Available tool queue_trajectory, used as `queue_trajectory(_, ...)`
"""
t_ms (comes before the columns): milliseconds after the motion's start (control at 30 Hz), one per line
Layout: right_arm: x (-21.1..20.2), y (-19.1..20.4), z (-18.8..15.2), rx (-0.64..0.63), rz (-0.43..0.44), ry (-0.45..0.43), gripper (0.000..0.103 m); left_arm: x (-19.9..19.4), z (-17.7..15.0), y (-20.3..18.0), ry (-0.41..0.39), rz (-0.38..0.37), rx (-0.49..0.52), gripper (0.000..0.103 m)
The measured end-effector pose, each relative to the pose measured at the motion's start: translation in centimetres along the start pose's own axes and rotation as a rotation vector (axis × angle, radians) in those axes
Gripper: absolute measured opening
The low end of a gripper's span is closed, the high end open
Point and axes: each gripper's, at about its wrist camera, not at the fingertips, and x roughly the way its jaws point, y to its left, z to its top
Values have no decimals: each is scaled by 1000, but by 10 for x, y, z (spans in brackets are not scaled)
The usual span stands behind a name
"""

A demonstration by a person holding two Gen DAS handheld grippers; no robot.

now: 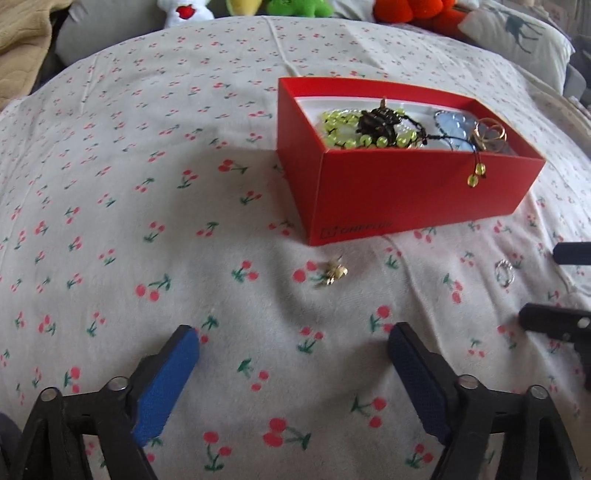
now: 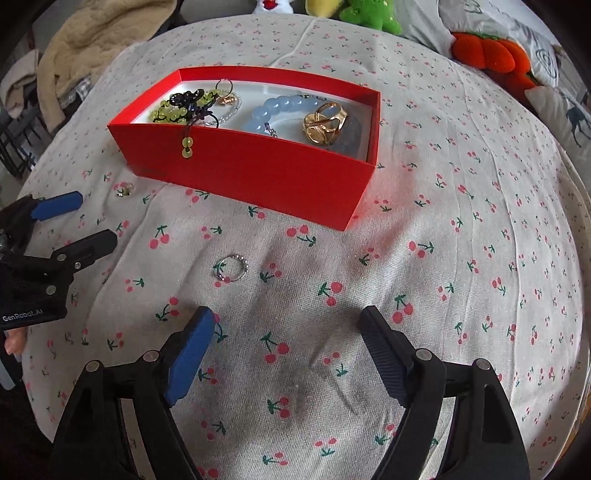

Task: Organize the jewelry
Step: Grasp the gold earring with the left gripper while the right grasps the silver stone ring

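Note:
A red box (image 1: 417, 192) (image 2: 236, 170) sits on the cherry-print bedsheet and holds a green bead bracelet (image 1: 343, 127), a black beaded piece (image 2: 192, 101), a blue bead bracelet (image 2: 275, 110) and a large gold ring (image 2: 325, 123). Two green beads hang over its front wall. A small gold earring (image 1: 334, 274) (image 2: 125, 191) lies on the sheet in front of the box. A silver stone-set ring (image 2: 231, 268) (image 1: 504, 271) lies to its right. My left gripper (image 1: 293, 341) (image 2: 79, 218) is open and empty, short of the earring. My right gripper (image 2: 286, 321) is open and empty, just short of the silver ring.
Plush toys (image 1: 280, 7) (image 2: 487, 51) line the far edge of the bed. A beige blanket (image 2: 92, 44) lies at the far left, pillows (image 1: 517, 40) at the far right. The sheet (image 2: 461, 258) spreads around the box.

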Motion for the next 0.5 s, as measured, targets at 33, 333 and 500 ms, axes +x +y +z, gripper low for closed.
queue_trajectory(33, 2, 1, 1, 1, -5, -4, 88, 2, 3, 0, 2, -8, -4, 78)
queue_trajectory(333, 10, 4, 10, 32, -27, -31, 97, 14, 25, -1, 38, -51, -79, 44)
queue_trajectory(500, 14, 5, 15, 61, -39, -54, 99, 18, 29, -4, 50, -36, -98, 29)
